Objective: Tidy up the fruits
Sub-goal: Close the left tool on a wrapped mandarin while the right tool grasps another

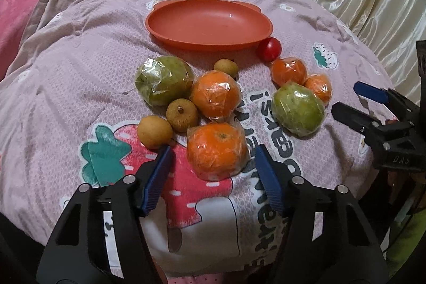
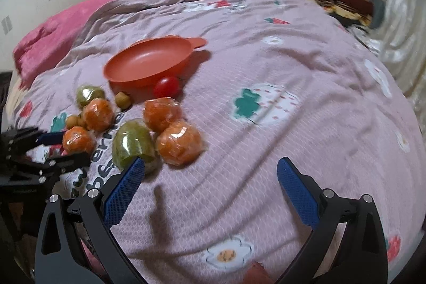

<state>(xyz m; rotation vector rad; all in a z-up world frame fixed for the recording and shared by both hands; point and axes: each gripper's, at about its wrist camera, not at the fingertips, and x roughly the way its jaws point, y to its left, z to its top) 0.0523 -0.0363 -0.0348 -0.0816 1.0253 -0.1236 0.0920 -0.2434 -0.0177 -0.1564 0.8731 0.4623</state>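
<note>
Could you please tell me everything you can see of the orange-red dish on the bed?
The orange-red dish is a shallow oval that looks like matte plastic, with a raised rim and a small flat tab handle at one end. It sits upright and empty on the pink printed quilt, beyond the cluster of wrapped fruit. A small red tomato lies against its near rim at one end, seemingly touching it. No other fruit and neither hand-held gripper touches it.
</note>
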